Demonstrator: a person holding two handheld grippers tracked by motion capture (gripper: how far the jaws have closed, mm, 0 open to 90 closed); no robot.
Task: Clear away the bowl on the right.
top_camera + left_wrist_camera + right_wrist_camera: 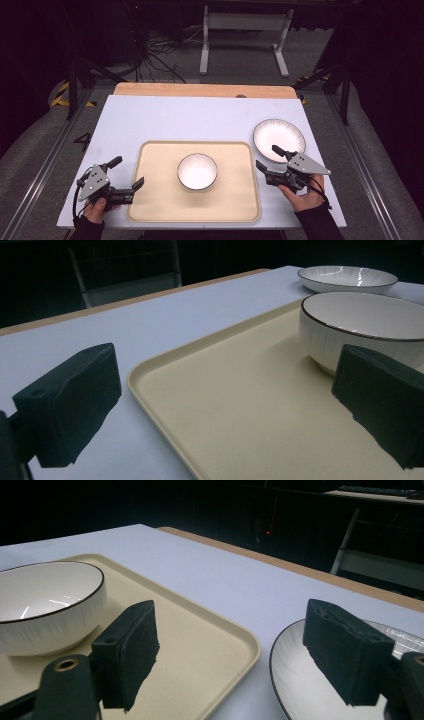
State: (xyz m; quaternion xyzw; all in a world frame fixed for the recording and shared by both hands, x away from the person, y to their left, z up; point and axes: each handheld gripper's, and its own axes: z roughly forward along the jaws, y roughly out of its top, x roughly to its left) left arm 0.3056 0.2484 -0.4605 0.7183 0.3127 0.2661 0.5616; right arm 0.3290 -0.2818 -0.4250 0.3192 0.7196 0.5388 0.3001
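— Plate (278,140) first: where is it relative to the tray (150,200)?

— It sits on the white table (165,120) just off the tray's right edge, toward the far corner, empty and untouched. The bowl (197,171) already stands near the middle of the tray.

— And your right gripper (265,157)?

— I have it at the plate's near rim, beside the tray's right edge. Its jaws stand wide apart with nothing between them; in the right gripper view (230,655) one jaw hangs over the tray's corner, the other over the plate.

— The left gripper (129,172)?

— At the tray's left edge, one jaw over the tray, one outside it, gaping and holding nothing.

— So how far along?

— I'd judge about halfway: bowl placed, plate not yet gripped or lifted onto the tray.
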